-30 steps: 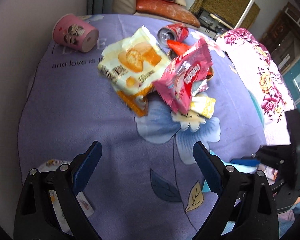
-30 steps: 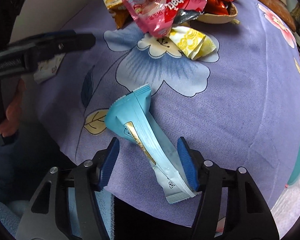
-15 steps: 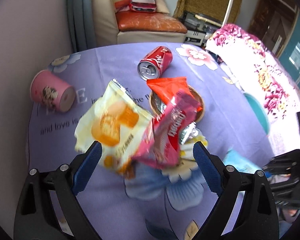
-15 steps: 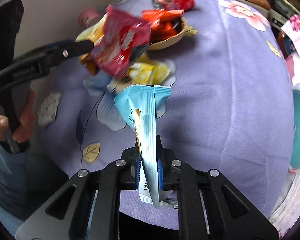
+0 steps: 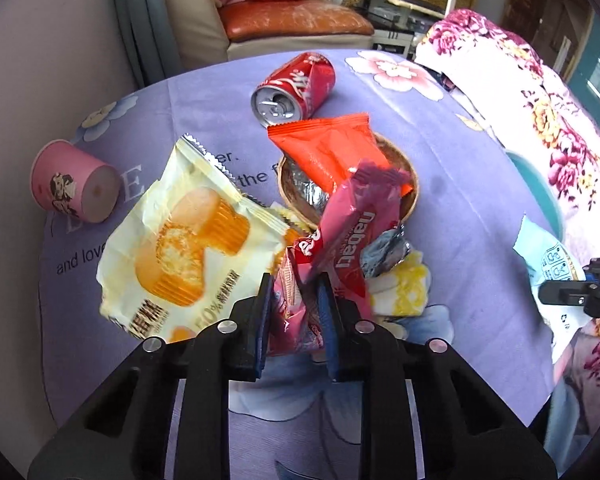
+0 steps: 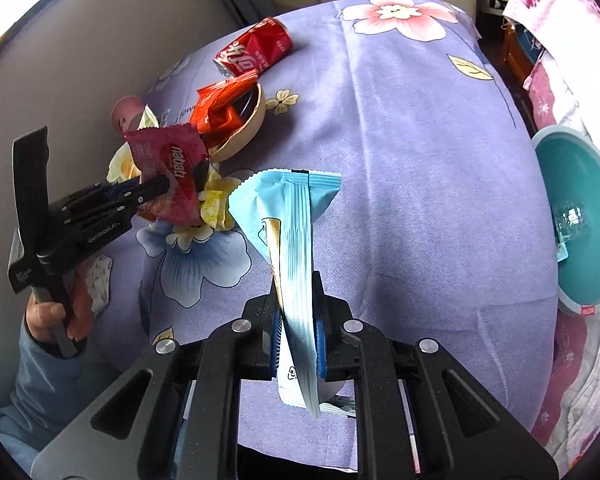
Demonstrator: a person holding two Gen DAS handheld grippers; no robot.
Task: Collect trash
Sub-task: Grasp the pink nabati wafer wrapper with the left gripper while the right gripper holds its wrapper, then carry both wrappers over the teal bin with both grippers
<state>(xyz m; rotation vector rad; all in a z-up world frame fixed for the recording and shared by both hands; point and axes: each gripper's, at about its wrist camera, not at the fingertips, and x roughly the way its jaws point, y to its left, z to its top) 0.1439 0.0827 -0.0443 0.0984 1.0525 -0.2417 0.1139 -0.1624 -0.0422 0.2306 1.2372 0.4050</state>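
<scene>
I count five crinkled snack wrappers, one red soda can, one pink paper cup, one wooden bowl, one teal plastic bin.

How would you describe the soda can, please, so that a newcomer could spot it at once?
On the purple flowered tablecloth, look past the round wooden dish of wrappers, toward the sofa. The soda can lies there on its side. It is the only metal cylinder, red with white lettering.

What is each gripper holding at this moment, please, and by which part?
Left gripper: pink wafer wrapper, pinched at its lower end. Right gripper: light blue wrapper, clamped near its lower end.
</scene>
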